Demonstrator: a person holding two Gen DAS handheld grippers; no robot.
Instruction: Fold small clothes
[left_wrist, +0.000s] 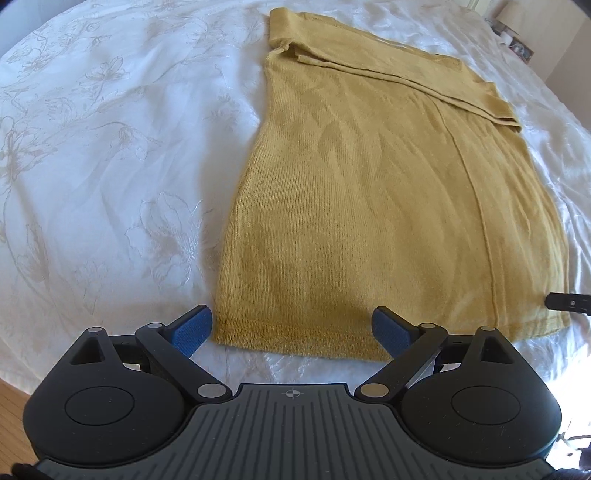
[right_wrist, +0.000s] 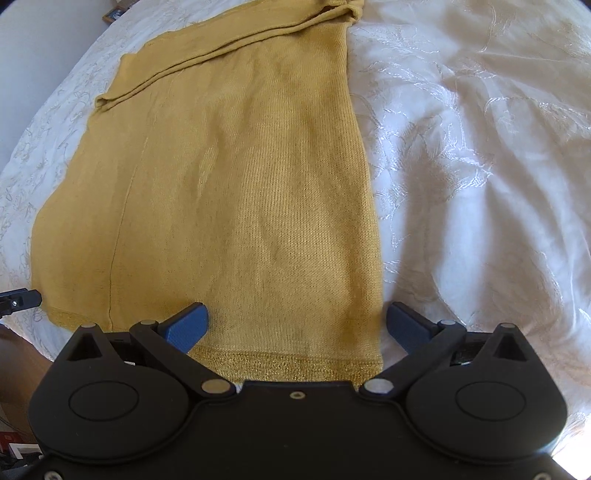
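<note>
Left gripper (left_wrist: 291, 328) wide open, straddling left hem corner of sweater (left_wrist: 369, 206), holding nothing. Right gripper (right_wrist: 297, 325) wide open over right hem corner, empty too. Sweater flat on bedspread (left_wrist: 110, 147), long axis running away from both grippers, hem nearest, sleeves folded across far end. Both grippers low, level, pointing forward along sweater.

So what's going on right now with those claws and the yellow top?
Left gripper and right gripper both open at the hem. Mustard knit top flat on the white bedspread, sleeves folded across. Nothing in the way.
</note>
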